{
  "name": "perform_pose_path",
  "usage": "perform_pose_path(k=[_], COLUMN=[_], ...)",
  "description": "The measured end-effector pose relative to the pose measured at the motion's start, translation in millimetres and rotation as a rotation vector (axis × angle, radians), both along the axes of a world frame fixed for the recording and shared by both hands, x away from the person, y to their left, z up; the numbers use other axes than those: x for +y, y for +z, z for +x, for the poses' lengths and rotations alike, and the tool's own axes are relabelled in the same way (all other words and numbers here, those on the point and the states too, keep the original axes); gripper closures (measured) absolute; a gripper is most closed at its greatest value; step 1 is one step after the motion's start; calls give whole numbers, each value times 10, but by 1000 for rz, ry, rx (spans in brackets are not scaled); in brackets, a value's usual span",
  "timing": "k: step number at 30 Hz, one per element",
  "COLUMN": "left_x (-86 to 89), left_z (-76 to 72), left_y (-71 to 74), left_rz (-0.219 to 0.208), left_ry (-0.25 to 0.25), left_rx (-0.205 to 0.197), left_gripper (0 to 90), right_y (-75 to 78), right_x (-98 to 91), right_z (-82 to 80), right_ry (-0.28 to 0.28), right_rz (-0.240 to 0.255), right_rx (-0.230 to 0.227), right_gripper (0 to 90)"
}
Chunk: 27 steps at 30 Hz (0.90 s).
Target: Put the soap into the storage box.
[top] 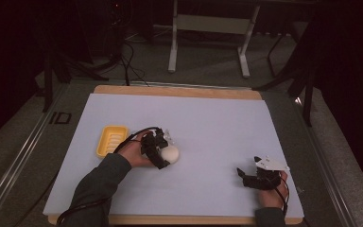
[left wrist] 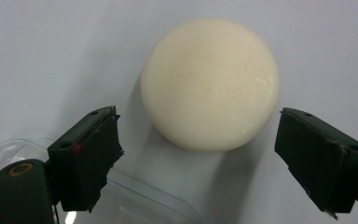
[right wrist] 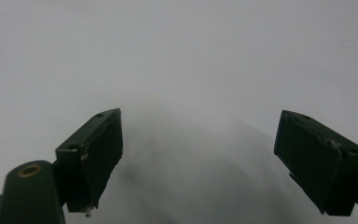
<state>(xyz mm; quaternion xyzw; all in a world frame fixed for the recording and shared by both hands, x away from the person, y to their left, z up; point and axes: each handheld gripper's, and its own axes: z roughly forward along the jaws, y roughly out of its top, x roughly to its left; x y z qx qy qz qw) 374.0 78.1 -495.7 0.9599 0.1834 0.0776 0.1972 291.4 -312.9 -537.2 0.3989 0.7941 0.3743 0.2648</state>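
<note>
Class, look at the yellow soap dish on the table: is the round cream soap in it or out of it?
Out. The soap lies on the white table sheet, right of the yellow dish, between the left gripper's open jaws.

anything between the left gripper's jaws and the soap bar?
Nothing. In the left gripper view the left gripper stands open, both pads apart from the round cream-white soap bar; bare white table sheet shows in the gaps.
</note>
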Motion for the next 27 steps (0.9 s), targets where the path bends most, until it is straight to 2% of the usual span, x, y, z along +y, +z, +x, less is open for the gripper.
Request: perform_pose_path(k=[14,27], left_x=[-142,-278], left_z=[64,99], left_y=[-74,-120], left_rz=[41,74], left_ry=[-10,-19], left_rx=[32,45], left_gripper=[144,148], right_y=[-1,-2], right_x=[8,10], right_z=[-1,0], right_ry=[1,2], right_rz=[-6,-8], right_rx=[3,3], right_gripper=[154,154])
